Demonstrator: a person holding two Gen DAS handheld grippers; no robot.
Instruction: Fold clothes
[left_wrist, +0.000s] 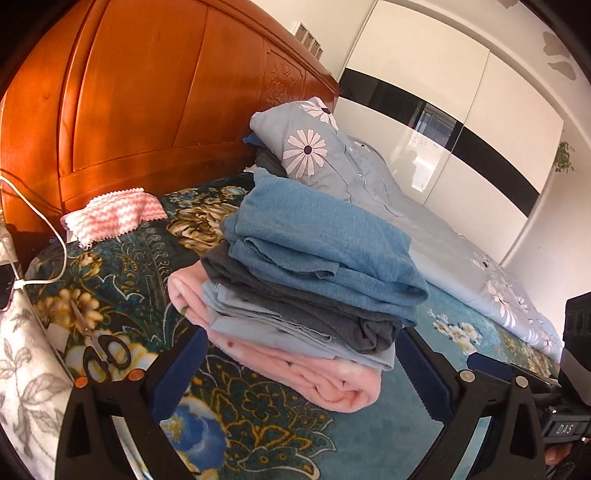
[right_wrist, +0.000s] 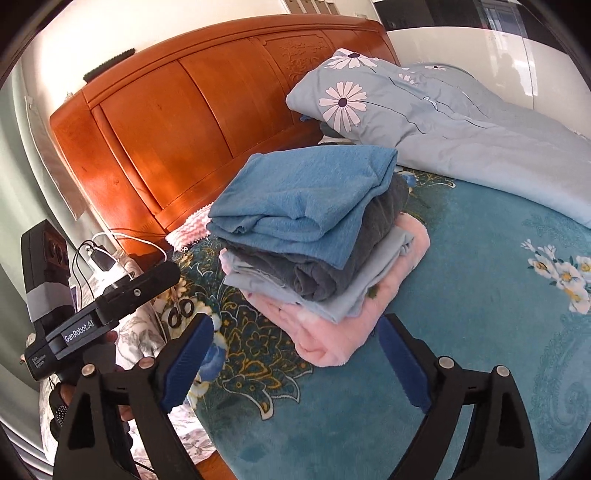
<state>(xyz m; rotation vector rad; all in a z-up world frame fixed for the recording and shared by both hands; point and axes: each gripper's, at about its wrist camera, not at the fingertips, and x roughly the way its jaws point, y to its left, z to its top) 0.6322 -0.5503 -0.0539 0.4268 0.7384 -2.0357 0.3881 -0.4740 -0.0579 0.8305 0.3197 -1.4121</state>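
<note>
1. Our left gripper (left_wrist: 295, 373) is spread wide, holding nothing.
2. The stack of folded clothes (left_wrist: 306, 280) sits on the floral bedspread (left_wrist: 258, 417); it looks soft, floppy and apt to slide, so we would grip low, under the pink blanket (right_wrist: 332, 332).
3. Our right gripper (right_wrist: 295, 365) is likewise spread wide and empty-handed.

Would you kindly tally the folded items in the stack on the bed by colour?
Blue: 1
Dark grey: 1
Light blue: 1
Pink: 1
Total: 4
</note>
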